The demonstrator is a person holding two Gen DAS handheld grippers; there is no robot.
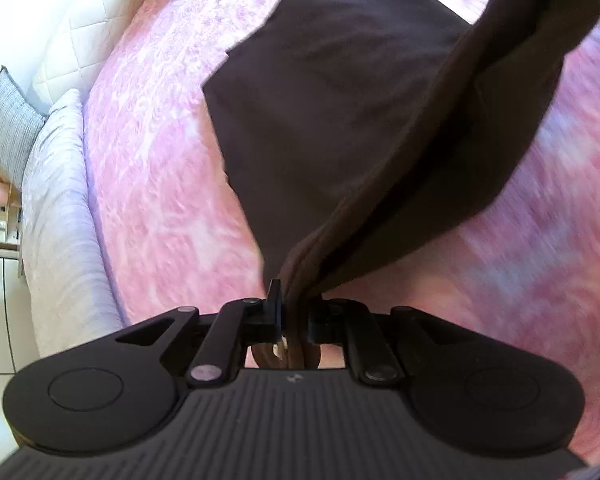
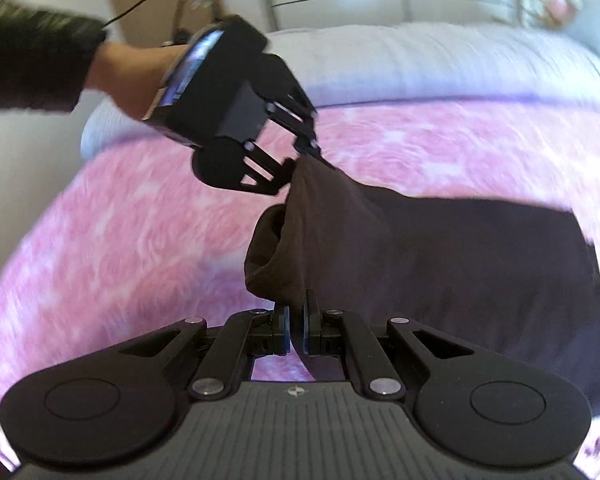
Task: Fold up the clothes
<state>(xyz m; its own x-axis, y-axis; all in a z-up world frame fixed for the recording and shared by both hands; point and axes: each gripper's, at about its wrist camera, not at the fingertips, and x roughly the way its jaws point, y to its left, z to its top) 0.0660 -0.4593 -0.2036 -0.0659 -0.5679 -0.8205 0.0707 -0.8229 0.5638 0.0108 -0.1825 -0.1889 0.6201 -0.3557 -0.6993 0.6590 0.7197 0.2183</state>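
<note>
A pink bedspread (image 1: 148, 168) meets a pale quilt (image 1: 60, 208) beside a grey cushion (image 1: 10, 132)

A plain dark brown cloth garment (image 1: 332, 120) lies on a pink, white-mottled bedspread (image 1: 160, 168); a grey-and-white woven cushion (image 1: 10, 128) sits beside it.

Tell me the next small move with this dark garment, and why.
Probably carry the lifted edge across and lay it on the flat part. Both the left gripper and the right gripper are shut on the garment, holding one edge raised and bunched, while the rest lies flat on the pink blanket. The fold looks half made.
</note>
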